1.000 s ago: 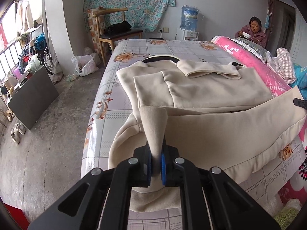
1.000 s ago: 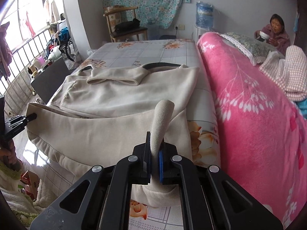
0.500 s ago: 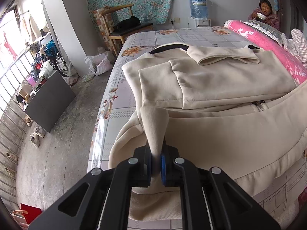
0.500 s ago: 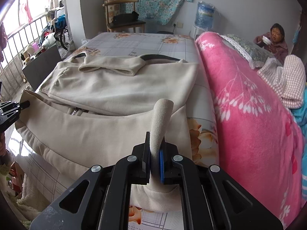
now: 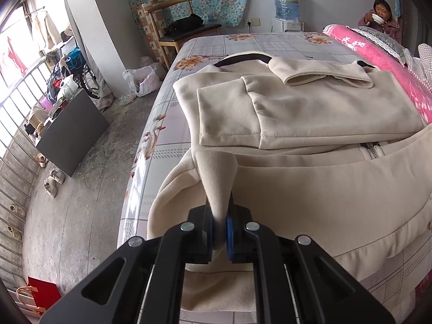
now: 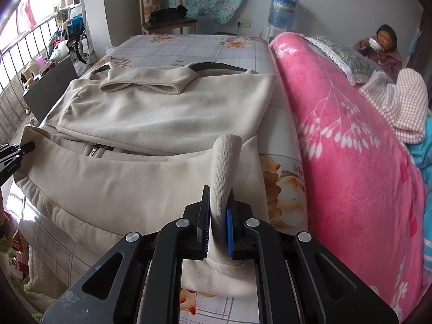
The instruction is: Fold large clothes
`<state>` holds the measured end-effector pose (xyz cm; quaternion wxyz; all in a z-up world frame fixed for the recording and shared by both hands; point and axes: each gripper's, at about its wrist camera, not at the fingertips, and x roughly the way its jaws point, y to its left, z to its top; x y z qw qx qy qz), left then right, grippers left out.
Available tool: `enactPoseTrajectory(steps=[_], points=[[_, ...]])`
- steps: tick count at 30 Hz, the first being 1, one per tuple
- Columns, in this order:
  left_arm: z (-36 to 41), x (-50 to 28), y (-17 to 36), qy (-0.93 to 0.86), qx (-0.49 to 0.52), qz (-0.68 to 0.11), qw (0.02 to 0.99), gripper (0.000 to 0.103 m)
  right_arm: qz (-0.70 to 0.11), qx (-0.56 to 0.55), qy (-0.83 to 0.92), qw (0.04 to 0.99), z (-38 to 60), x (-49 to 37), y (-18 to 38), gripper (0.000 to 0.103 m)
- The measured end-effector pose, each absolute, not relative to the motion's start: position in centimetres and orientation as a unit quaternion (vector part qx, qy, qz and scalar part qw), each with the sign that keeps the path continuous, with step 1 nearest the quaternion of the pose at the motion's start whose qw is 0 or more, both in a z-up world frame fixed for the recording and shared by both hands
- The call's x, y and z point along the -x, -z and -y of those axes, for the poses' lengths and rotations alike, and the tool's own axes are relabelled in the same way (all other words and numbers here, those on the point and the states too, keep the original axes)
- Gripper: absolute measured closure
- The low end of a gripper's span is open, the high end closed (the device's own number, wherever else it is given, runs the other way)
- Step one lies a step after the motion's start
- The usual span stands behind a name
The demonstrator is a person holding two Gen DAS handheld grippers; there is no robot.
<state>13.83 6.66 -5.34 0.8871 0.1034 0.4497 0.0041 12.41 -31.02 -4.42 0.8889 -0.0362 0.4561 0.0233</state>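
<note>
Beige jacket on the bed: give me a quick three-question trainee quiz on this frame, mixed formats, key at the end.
1. True or false: the left claw is shut on the ribbed hem of the beige jacket.
2. Multiple choice: what lies beside the jacket on the right claw's side? A) pink floral blanket B) cardboard box C) laptop
3. Fill in: the folded sleeve lies across the jacket just below its dark ____.

Key: 1 true; 2 A; 3 collar.
</note>
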Motion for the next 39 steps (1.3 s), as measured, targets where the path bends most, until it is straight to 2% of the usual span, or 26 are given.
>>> enactPoseTrajectory(steps=[39], points=[[-7.4,-14.7,6.0,0.006,-0.072,-0.473,0.878,0.095,-0.488,0.053,0.003,0.871,30.8,-13.8,6.1,0.093]])
